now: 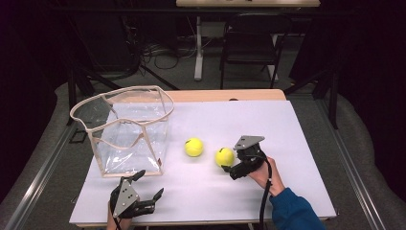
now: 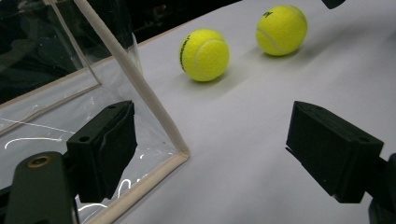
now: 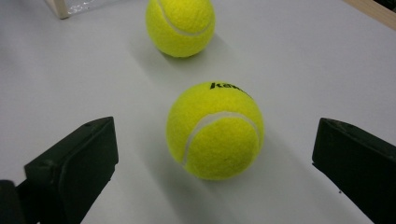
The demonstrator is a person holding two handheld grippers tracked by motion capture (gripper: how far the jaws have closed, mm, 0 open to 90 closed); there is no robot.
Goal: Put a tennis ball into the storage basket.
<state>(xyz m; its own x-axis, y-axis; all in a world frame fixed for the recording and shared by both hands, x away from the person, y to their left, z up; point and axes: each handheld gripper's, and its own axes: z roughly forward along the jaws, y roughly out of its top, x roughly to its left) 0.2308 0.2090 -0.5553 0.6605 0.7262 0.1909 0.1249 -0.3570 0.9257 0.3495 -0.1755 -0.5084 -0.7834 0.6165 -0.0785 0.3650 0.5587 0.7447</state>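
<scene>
Yellow tennis balls [image 3: 215, 131], white seams

Two black two-jaw grippers, left gripper [image 1: 146, 188] and right gripper [image 1: 229, 165], each topped with a grey three-cornered plate, black trailing cable [image 1: 265, 196], blue sleeve [image 1: 294, 212]

I am working at a wooden table [image 1: 268, 94] covered by a white sheet [image 1: 268, 139], filling the lower middle of the high view. Grey carpeted floor [image 1: 182, 72] is spreading around it. At the upper middle, a white metal leg [image 1: 198, 48] is holding up a second pale tabletop [image 1: 249, 3], with black cables [image 1: 163, 52] lying tangled on the floor to its left. A black folding chair [image 1: 251, 43] is standing at the upper right. Dark curtains [image 1: 364, 72] are closing in both sides, leaving the edges dim.
</scene>
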